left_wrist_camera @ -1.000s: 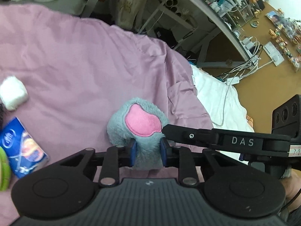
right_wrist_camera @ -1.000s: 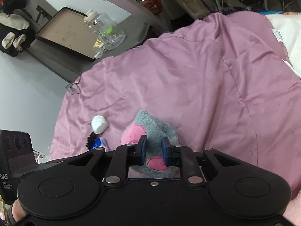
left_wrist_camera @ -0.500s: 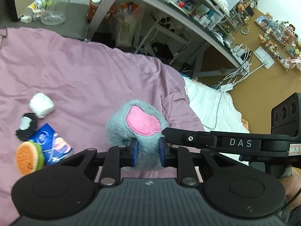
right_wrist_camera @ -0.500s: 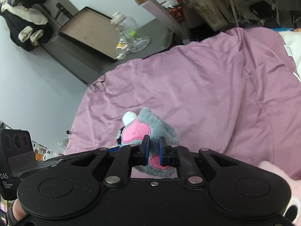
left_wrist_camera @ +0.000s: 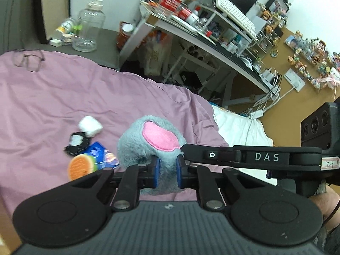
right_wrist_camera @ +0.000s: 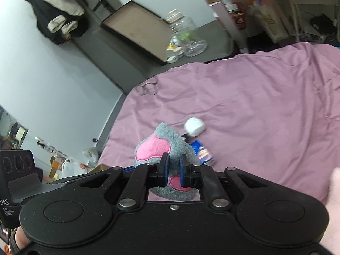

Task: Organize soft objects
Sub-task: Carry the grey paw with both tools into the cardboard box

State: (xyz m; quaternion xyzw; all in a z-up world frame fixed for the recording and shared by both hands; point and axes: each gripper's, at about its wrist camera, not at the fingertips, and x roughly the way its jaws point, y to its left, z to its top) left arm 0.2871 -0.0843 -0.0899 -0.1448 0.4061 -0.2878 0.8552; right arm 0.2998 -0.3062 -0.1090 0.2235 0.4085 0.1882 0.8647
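A grey plush toy with pink ear patches point(left_wrist_camera: 148, 140) is held up above the purple bedspread point(left_wrist_camera: 63, 97). My left gripper point(left_wrist_camera: 166, 171) is shut on its lower part. My right gripper point(right_wrist_camera: 173, 170) is shut on the same plush toy point(right_wrist_camera: 167, 146) from the other side; its black arm shows in the left wrist view point(left_wrist_camera: 244, 156). On the bedspread lie a white soft ball point(left_wrist_camera: 90, 125), a black-and-white soft piece point(left_wrist_camera: 75, 142), a blue packet point(left_wrist_camera: 102, 155) and an orange-green burger toy point(left_wrist_camera: 79, 166).
Glasses point(left_wrist_camera: 27, 59) lie at the far edge of the bed. A grey side table holds a clear jar point(left_wrist_camera: 90, 31). A cluttered white desk point(left_wrist_camera: 191, 29) stands beyond. A white pillow point(left_wrist_camera: 240, 127) lies right of the bedspread. A pale pink plush edge point(right_wrist_camera: 333, 191) shows at right.
Both grippers have lifted the grey plush higher off the bed. The views tilted up, so the small items below and the room beyond show more.
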